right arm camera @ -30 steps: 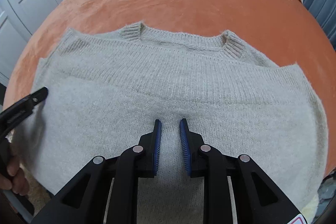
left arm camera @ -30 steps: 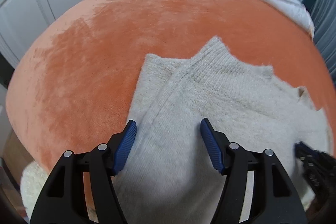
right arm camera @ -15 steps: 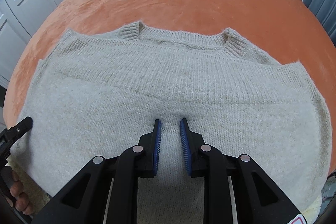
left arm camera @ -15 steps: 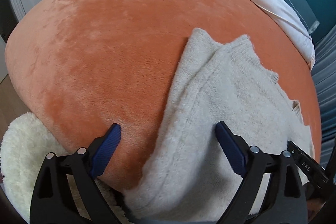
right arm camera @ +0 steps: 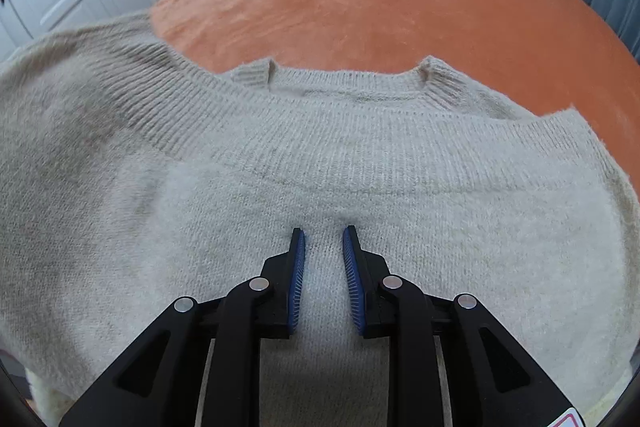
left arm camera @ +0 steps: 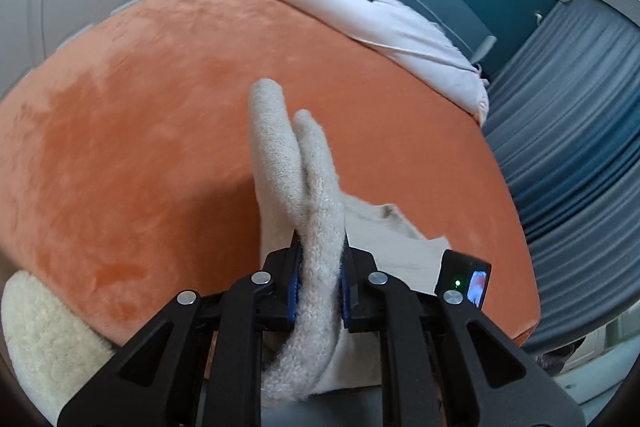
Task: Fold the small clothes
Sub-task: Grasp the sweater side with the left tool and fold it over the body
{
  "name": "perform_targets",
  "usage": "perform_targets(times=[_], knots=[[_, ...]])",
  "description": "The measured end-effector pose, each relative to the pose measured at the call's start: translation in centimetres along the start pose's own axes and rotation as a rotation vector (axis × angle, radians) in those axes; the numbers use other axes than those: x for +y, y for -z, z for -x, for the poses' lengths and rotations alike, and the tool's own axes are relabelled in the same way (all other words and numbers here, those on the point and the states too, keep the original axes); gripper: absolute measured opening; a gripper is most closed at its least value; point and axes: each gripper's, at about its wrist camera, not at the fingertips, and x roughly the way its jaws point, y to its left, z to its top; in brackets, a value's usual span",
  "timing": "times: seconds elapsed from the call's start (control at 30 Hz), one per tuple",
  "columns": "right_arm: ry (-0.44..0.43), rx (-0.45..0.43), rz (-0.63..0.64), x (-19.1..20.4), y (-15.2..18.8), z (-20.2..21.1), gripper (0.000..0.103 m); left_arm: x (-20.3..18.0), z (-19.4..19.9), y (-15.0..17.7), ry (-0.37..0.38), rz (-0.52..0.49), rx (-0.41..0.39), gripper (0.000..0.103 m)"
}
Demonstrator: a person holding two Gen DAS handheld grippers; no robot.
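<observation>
Sweater [right arm camera: 400, 167] side fold: left gripper [left arm camera: 319, 285] clenched on lifted edge, carry it across evenly; right gripper [right arm camera: 323, 267], slightly parted, pinning middle.

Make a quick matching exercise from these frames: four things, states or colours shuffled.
Things:
1. left gripper
2. right gripper
3. blanket
4. sweater

States or colours:
A. orange
B. beige knit, left side lifted off the bed
C. clamped on a fold of knit
D. narrowly parted, tips resting on the knit

Pairs: 1-C, 2-D, 3-A, 4-B
</observation>
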Motion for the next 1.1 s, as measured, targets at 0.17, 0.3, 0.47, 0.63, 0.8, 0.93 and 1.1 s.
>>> perform_targets(times=[0.17,0.3,0.47,0.63,0.8,0.93,1.1], knots=[[-0.057,-0.031,-0.082,-3.7,1.8,3.7,0.036,3.7,-2.0,-0.1,-0.076,0.126,0.043,0.014],[-0.007,-0.04,-0.072,-6.0,3.6,5.4,0.036,9.3,-1.7,1.4,-0.163,0.241,0.074,0.013],[-0.066,-0.023,-0.071,-5.6,3.0,4.7,0.036,12.9,-2.9,3.8,-0.241,0.287,0.131,0.014],[-0.003,0.013,0.061,-3.1,2.6,1.2,0.038,11.9,-3.2,4.1,-0.237,0.29,0.142,0.013],[-0.044,-0.005,0.006,-4.4,2.9,3.6,0.038,2.0,0.1,0.2,-0.096,0.052,0.08,0.013],[-0.085,-0.045,-0.15,-9.1,4.1,7.0,0.038,-9.0,0.3,-0.1,0.072,-0.168,0.071,0.013],[-0.048,-0.08,-0.247,-14.8,6.8,10.1,0.038,-18.4,-5.4,4.1,0.188,-0.343,0.188,0.016]])
